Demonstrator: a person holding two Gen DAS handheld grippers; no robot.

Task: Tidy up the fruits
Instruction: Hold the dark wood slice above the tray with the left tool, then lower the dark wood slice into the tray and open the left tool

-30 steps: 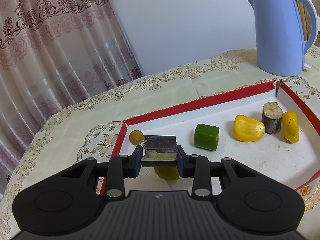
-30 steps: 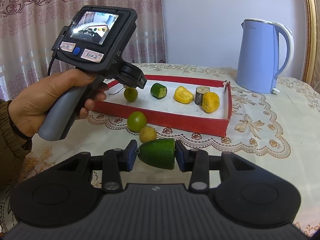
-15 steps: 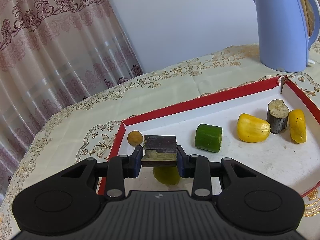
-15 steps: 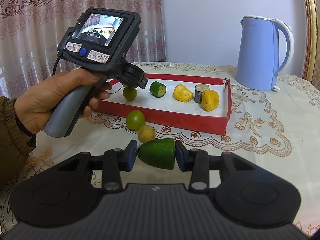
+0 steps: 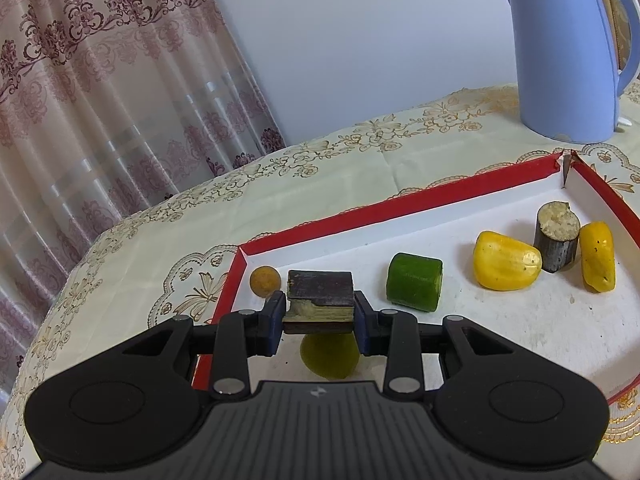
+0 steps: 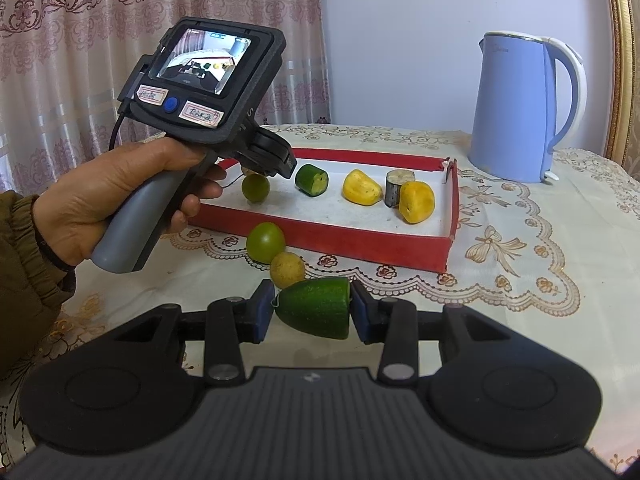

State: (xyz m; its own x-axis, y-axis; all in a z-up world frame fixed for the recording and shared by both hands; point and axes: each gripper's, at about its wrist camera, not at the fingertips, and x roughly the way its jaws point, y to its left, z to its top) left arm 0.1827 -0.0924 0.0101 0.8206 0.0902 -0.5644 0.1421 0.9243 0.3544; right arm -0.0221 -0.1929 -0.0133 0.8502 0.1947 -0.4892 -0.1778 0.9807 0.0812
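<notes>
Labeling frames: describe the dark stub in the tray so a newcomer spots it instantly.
Find the blue kettle, then the red-walled tray in front of it. At the tray's kettle end, the dark stub stands upright between two yellow pieces: a grey-skinned cylinder with a pale cut top.

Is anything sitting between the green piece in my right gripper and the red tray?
Yes. A small yellow fruit and a green round fruit lie on the cloth between the held green piece and the red tray.

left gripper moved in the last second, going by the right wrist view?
Yes, slightly. The left gripper and its handset sit a bit farther right and higher against the red tray, nearer the blue kettle.
</notes>
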